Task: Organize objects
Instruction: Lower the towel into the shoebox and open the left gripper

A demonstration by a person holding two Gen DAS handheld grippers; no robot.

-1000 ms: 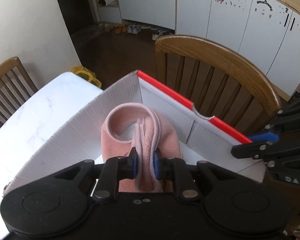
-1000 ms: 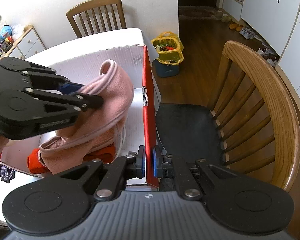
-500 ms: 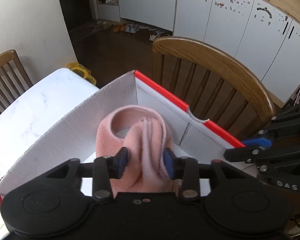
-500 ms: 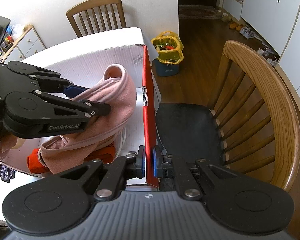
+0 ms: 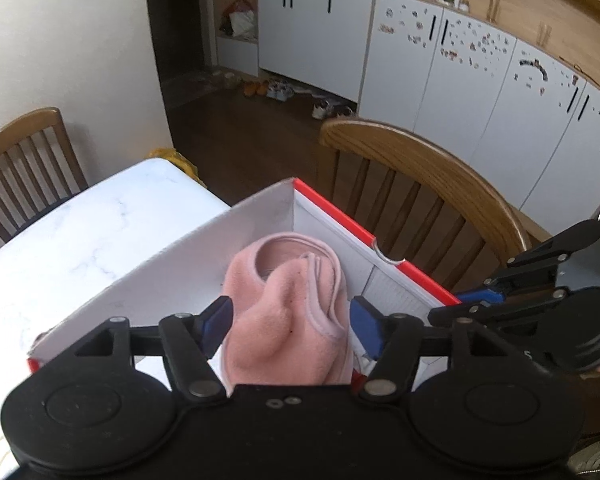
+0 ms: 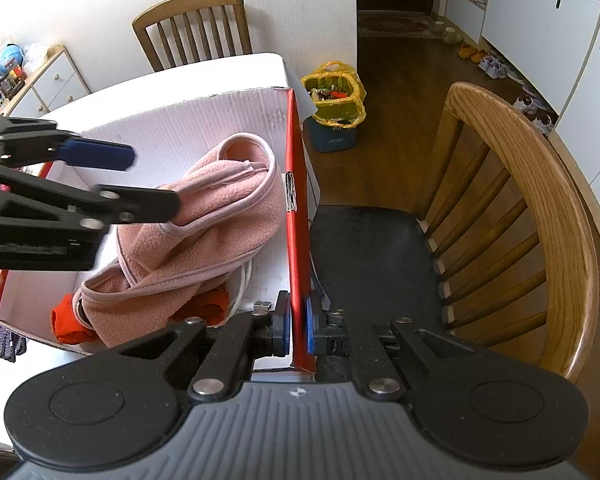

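I count one cardboard box (image 6: 204, 128), red outside and white inside, on one white marble-look table (image 5: 80, 240). In the box: one pink fleece garment (image 6: 220, 216), one orange cloth item (image 6: 70, 326) partly under it, and one white cord (image 6: 246, 280) along its side. I count two grippers: left gripper (image 5: 290, 330) and right gripper (image 6: 297, 328). Two wooden chairs: the near chair (image 6: 540, 216) and the far chair (image 6: 192, 24). One bin lined with a yellow bag (image 6: 334, 100) on the floor. One small dresser (image 6: 48, 84) at the wall. Shoes by the cabinets (image 5: 324, 110): several; I cannot give an exact count.
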